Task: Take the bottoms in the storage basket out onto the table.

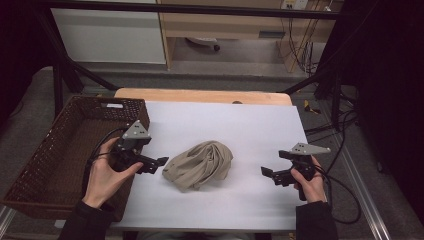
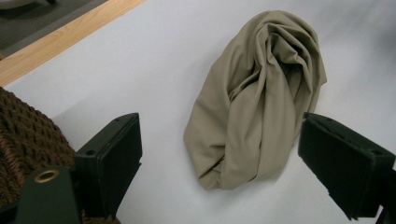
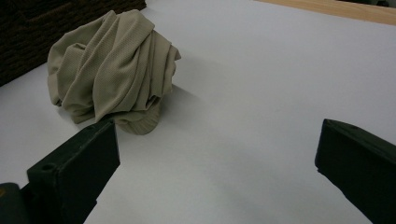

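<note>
High view: crumpled beige cloth (image 1: 199, 165) lies mid-worktop (image 1: 250, 130), right of the wicker basket (image 1: 45, 165). Left tongs (image 1: 161, 163) and right tongs (image 1: 266, 172) are spread, empty; an outer fold should be pinched.

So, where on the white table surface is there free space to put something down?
The far half of the white sheet, between the beige cloth and the wooden edge, is bare. So are the stretch between the cloth and the right gripper, and the near strip below the cloth. It is crowded at the left, where the left gripper sits between the wicker basket and the cloth.
</note>
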`<state>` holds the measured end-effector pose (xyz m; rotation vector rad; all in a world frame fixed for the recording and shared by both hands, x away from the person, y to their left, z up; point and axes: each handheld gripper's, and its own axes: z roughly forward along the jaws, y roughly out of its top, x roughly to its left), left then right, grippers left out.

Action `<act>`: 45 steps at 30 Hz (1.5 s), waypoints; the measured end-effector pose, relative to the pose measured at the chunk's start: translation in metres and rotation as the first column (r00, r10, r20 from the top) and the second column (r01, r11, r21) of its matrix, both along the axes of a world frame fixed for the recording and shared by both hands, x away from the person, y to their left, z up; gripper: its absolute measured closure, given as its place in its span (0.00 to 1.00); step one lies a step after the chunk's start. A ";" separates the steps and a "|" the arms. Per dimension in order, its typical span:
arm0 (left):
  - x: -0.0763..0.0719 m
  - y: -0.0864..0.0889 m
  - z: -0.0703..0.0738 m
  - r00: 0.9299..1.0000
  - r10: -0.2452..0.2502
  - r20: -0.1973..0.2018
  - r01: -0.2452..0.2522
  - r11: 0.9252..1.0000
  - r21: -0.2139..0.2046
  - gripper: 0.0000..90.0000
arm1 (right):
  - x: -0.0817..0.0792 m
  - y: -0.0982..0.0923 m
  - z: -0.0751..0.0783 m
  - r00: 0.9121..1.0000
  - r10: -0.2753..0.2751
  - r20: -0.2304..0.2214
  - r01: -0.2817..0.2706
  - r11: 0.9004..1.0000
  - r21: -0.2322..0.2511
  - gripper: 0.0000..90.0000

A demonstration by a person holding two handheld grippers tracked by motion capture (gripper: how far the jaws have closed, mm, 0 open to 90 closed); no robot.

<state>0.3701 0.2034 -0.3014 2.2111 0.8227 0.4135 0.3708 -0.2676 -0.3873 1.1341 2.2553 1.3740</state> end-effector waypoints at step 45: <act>-0.009 0.085 -0.025 0.990 0.137 -0.012 -0.138 0.988 -0.068 0.15 | 0.000 -0.001 0.000 1.000 -0.007 -0.005 0.007 1.000 -0.006 0.00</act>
